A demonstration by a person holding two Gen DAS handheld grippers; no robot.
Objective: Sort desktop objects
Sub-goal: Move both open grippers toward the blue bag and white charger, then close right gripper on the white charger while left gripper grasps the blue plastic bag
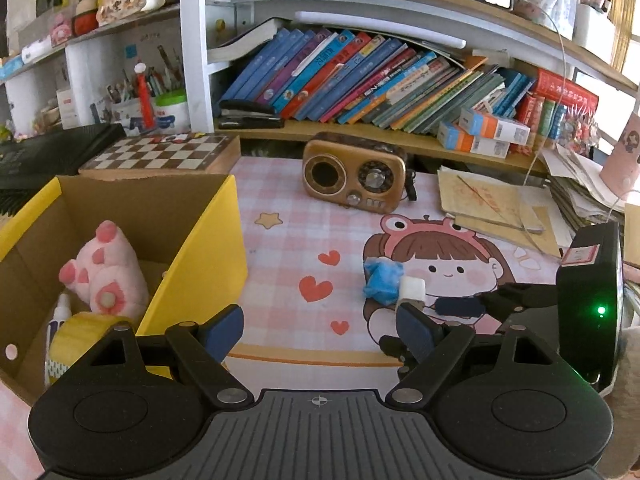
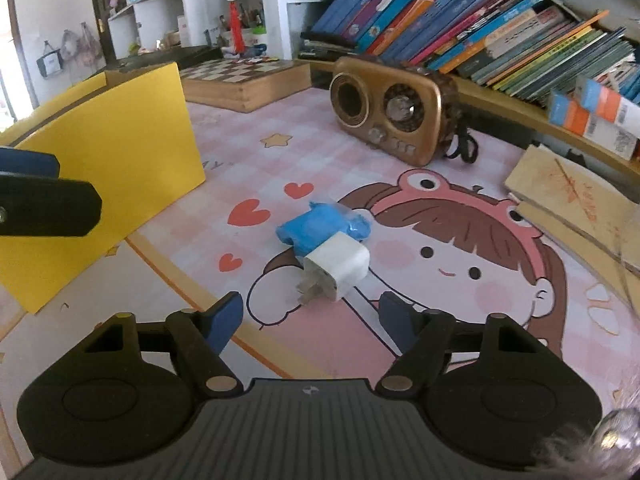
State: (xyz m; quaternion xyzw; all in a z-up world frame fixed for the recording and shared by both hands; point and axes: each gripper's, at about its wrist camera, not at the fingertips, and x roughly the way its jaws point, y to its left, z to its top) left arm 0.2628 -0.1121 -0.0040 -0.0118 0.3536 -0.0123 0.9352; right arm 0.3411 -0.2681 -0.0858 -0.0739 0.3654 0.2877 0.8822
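A white plug-in charger point(image 2: 336, 268) lies on the pink cartoon desk mat point(image 2: 248, 160), touching a crumpled blue packet point(image 2: 320, 228) behind it. My right gripper point(image 2: 311, 312) is open just short of the charger, whose prongs point toward the fingers; nothing is between the pads. The left wrist view shows the charger point(image 1: 412, 290) and blue packet point(image 1: 382, 280) ahead to the right. My left gripper point(image 1: 320, 324) hangs open and empty beside the cardboard box point(image 1: 192, 248) with yellow flaps. Inside the box are a pink plush paw point(image 1: 104, 272), a yellowish tape roll point(image 1: 84, 332) and a small white bottle point(image 1: 60, 316).
A gold retro radio point(image 1: 352, 176) stands at the back of the mat, a chessboard box point(image 1: 160, 156) behind the cardboard box. Stacked papers and booklets point(image 1: 492, 204) crowd the right side. A low shelf of leaning books point(image 1: 360, 76) runs along the back.
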